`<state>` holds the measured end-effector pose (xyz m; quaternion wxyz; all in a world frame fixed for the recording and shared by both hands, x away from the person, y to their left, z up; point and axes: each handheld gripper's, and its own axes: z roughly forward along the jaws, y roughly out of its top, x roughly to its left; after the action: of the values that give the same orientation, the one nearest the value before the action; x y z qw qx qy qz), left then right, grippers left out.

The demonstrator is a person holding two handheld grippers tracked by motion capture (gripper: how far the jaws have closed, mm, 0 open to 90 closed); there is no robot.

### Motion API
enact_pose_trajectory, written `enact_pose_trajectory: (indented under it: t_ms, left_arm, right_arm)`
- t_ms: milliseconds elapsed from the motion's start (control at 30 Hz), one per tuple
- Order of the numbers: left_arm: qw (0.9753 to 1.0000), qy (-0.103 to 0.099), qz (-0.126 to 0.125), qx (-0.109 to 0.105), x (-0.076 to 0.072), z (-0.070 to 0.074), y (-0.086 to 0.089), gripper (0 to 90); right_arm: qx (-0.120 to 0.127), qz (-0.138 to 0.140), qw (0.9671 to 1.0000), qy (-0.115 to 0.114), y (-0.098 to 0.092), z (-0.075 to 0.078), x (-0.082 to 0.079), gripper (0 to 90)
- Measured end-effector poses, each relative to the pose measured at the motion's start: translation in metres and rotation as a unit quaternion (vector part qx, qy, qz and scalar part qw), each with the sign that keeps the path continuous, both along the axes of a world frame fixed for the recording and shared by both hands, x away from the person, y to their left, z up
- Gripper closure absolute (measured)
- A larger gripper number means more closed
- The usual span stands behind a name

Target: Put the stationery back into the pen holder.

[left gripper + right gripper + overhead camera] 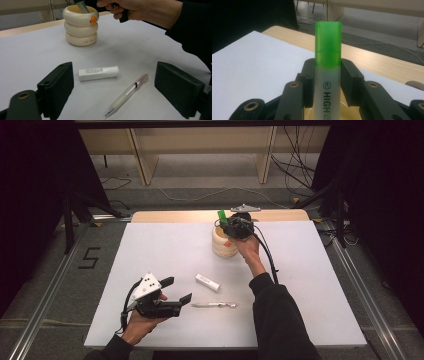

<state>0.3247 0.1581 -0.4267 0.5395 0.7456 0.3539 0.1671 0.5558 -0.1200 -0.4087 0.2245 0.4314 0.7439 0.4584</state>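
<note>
My right gripper [226, 223] is shut on a highlighter [327, 75] with a green cap [222, 215], held upright over the cream ringed pen holder [224, 243] at the back of the white table [310, 285]. The highlighter's lower end dips into the holder's mouth [82, 7]. My left gripper [179, 290] stands open near the front left, its jaws wide apart and holding nothing. Ahead of it lie a small white tube [98, 73] and a clear pen [127, 95]. The same white tube [207, 282] and pen [215, 305] lie at mid-table.
An orange dot [93, 19] marks the holder's top ring. The person's dark sleeve [277, 320] crosses the front right of the table. Wooden shelving legs [145, 160] and loose cables [295, 165] sit on the floor beyond the table's far edge.
</note>
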Motion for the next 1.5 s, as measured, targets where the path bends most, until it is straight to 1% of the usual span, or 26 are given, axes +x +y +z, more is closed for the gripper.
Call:
enact_pose_trajectory:
  t_ms: [100, 200, 233, 267, 300, 333, 467, 567, 600, 633, 667, 700, 767, 833, 933, 1000, 1133, 1233, 1300, 1400, 1467, 1500]
  left_arm:
    - [1.0, 0.0, 0.0, 0.0, 0.0, 0.0, 0.0, 15.3]
    - [1.0, 0.0, 0.0, 0.0, 0.0, 0.0, 0.0, 15.3]
    - [1.0, 0.0, -0.002, 0.003, 0.0, 0.0, 0.0, 15.3]
    - [1.0, 0.0, 0.0, 0.0, 0.0, 0.0, 0.0, 15.3]
    - [1.0, 0.0, 0.0, 0.0, 0.0, 0.0, 0.0, 15.3]
    - [1.0, 0.0, 0.0, 0.0, 0.0, 0.0, 0.0, 15.3]
    - [1.0, 0.001, 0.0, -0.001, 0.0, 0.0, 0.0, 15.3]
    - [1.0, 0.0, -0.002, 0.003, 0.0, 0.0, 0.0, 15.3]
    - [1.0, 0.0, 0.0, 0.0, 0.0, 0.0, 0.0, 15.3]
    - [1.0, 0.0, -0.002, 0.003, 0.0, 0.0, 0.0, 15.3]
    - [1.0, 0.0, 0.001, 0.0, 0.0, 0.0, 0.0, 15.3]
    - [1.0, 0.0, -0.001, 0.003, 0.0, 0.0, 0.0, 15.4]
    - [1.0, 0.0, 0.0, 0.0, 0.0, 0.0, 0.0, 15.4]
    - [1.0, 0.001, -0.001, 0.004, 0.0, 0.0, 0.0, 15.4]
    - [1.0, 0.0, 0.0, 0.003, 0.0, -0.001, 0.0, 15.3]
    - [1.0, 0.001, 0.0, 0.003, 0.0, -0.001, 0.0, 15.3]
    - [1.0, 0.001, 0.001, 0.003, 0.001, -0.001, -0.001, 15.3]
    - [1.0, 0.002, 0.002, 0.006, 0.001, -0.002, 0.0, 15.3]
    - [1.0, 0.001, 0.002, 0.005, 0.001, -0.001, 0.0, 15.3]
    - [1.0, 0.003, 0.003, 0.006, 0.001, -0.002, 0.0, 15.3]
    - [1.0, 0.004, 0.004, 0.002, 0.001, -0.002, 0.0, 15.3]
    - [1.0, 0.003, 0.003, 0.005, 0.001, -0.002, 0.0, 15.3]
  right_arm:
    - [-0.004, 0.0, 1.0, 0.0, 0.0, -0.002, -0.001, 66.9]
    - [-0.002, 0.0, 1.0, 0.001, 0.0, -0.001, -0.001, 66.8]
    - [-0.002, 0.0, 1.0, 0.002, 0.0, -0.001, -0.001, 66.7]
    - [-0.002, 0.0, 1.0, 0.001, 0.0, 0.0, -0.001, 66.4]
    - [-0.003, -0.001, 1.0, -0.001, 0.0, 0.0, -0.002, 65.7]
    - [-0.009, -0.002, 1.0, -0.001, -0.001, 0.001, -0.002, 62.0]
    - [0.008, 0.001, 1.0, -0.001, -0.005, 0.007, -0.004, 56.0]
    - [0.011, 0.0, 0.9999, -0.003, -0.008, 0.011, -0.006, 55.0]
    - [0.013, 0.001, 0.9999, -0.005, -0.009, 0.012, -0.006, 53.9]
    - [0.017, 0.002, 0.9998, -0.005, -0.01, 0.013, -0.007, 52.8]
    - [0.02, 0.004, 0.9998, -0.005, -0.012, 0.015, -0.008, 51.9]
    - [0.022, 0.005, 0.9997, -0.003, -0.013, 0.017, -0.009, 51.1]
    - [0.024, 0.007, 0.9997, -0.005, -0.015, 0.02, -0.012, 48.3]
    - [0.028, 0.013, 0.9995, -0.008, -0.018, 0.023, -0.016, 47.2]
    - [0.037, 0.028, 0.9989, -0.006, -0.023, 0.027, -0.024, 43.4]
    - [0.041, 0.041, 0.9983, 0.008, -0.025, 0.029, -0.03, 39.1]
    - [0.03, 0.072, 0.9968, 0.019, -0.03, 0.03, -0.045, 34.8]
    - [0.023, 0.089, 0.9954, 0.025, -0.034, 0.029, -0.057, 34.1]
    - [0.014, 0.1, 0.9944, 0.031, -0.035, 0.028, -0.064, 34.0]
    - [-0.006, 0.113, 0.9929, 0.034, -0.036, 0.027, -0.075, 32.5]
    - [-0.024, 0.115, 0.9926, 0.029, -0.035, 0.026, -0.083, 30.3]
    - [-0.031, 0.119, 0.992, 0.025, -0.036, 0.026, -0.088, 29.9]
